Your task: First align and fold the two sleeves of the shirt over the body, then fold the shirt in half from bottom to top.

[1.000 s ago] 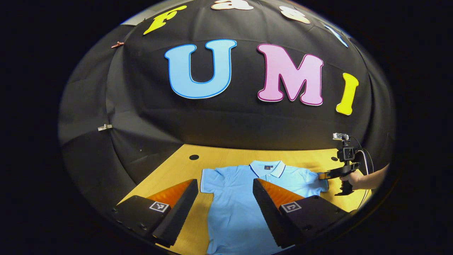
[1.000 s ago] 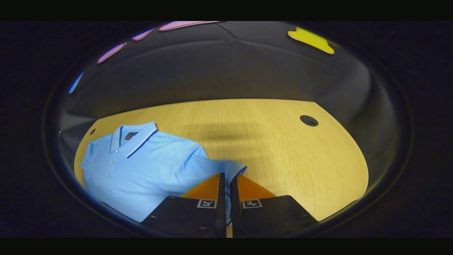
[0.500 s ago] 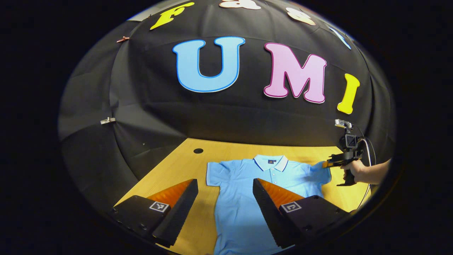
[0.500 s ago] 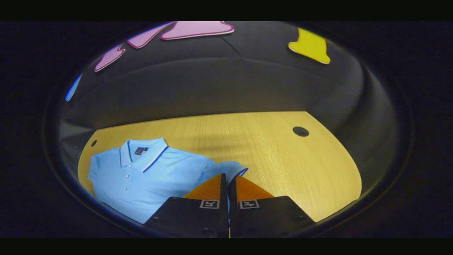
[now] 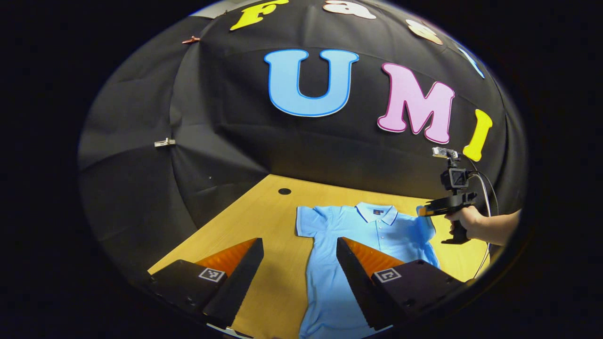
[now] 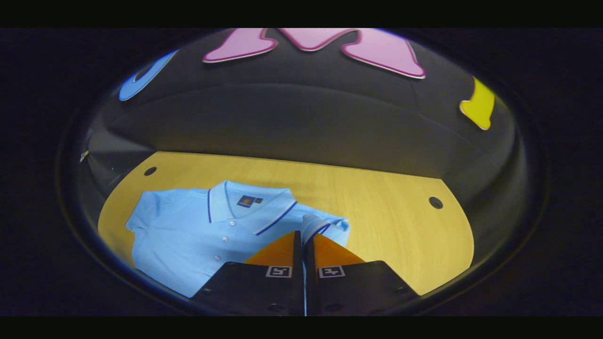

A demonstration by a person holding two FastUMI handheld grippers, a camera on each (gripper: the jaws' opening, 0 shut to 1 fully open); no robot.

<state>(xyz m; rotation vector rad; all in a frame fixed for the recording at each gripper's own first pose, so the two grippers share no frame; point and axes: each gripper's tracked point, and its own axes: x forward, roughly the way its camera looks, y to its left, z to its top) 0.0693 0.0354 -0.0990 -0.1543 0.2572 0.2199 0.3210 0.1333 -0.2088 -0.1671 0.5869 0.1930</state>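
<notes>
Between my right gripper's (image 6: pixel 304 235) closed fingers sits the cuff of the shirt's (image 6: pixel 188 230) sleeve (image 6: pixel 320 226), pinched so that its dark trim line runs straight up out of the narrow slit between them. From the right gripper view I see the sleeve bunched and raised off the wooden table (image 6: pixel 391 221), drawn in toward the collar (image 6: pixel 249 207), with the rest of the light blue polo spread flat to the left of my fingers, buttons and placket facing up.

My left gripper (image 5: pixel 300 245) is a different story: its jaws stand wide apart and grip nothing. In the left gripper view one finger (image 5: pixel 240 268) hangs over bare table (image 5: pixel 264 207), while the other finger (image 5: pixel 360 268) overlaps the shirt's (image 5: pixel 330 263) body from my vantage (I cannot tell whether it touches the cloth or only hovers above it). The shirt lies lengthwise ahead of that gripper, collar (image 5: pixel 377 213) at the far end toward the black cloth wall (image 5: pixel 226 141), its other sleeve (image 5: pixel 308 221) still flat and spread out on the table.

Farther off in that same view I can make out the right gripper (image 5: pixel 421 212), held level by a hand (image 5: pixel 464 221) wrapped around its handle, forearm (image 5: pixel 499 228) reaching in from the right edge. Its tip meets the lifted sleeve (image 5: pixel 426 226) at the shirt's shoulder, above the table surface.
</notes>
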